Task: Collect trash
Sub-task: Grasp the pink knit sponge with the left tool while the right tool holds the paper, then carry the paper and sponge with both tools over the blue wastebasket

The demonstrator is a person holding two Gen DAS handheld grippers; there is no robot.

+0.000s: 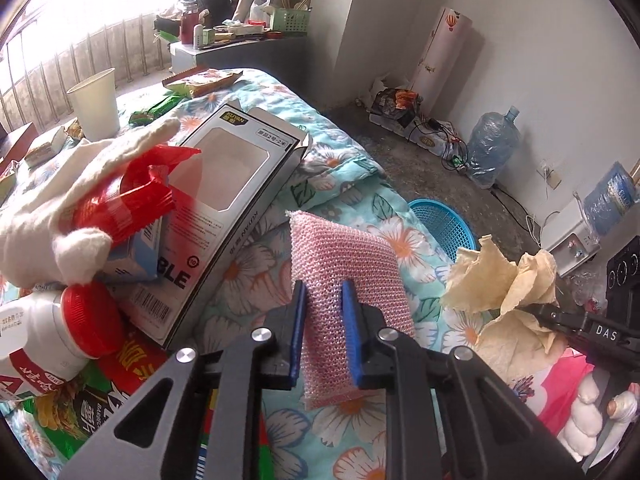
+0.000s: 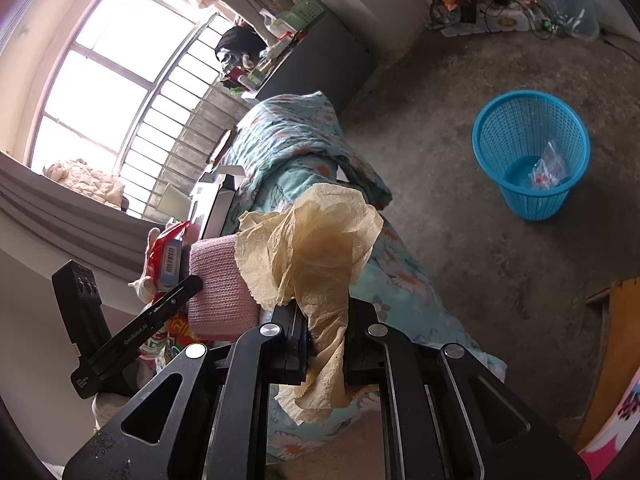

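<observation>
My left gripper (image 1: 325,300) is shut on a pink mesh sponge (image 1: 344,256) and holds it above the floral bedspread (image 1: 248,264). My right gripper (image 2: 325,312) is shut on a crumpled beige paper tissue (image 2: 308,240), held beside the sponge (image 2: 218,284); the tissue also shows in the left wrist view (image 1: 496,280). A blue mesh trash basket (image 2: 532,152) stands on the concrete floor with a clear wrapper inside; its rim shows past the bed edge in the left wrist view (image 1: 440,220).
On the bed lie a windowed cardboard box (image 1: 224,200), a red wrapper (image 1: 136,196), a white glove (image 1: 72,208), a red-capped bottle (image 1: 60,336), a paper cup (image 1: 96,104) and snack packets. A water jug (image 1: 494,144) and cables sit by the wall.
</observation>
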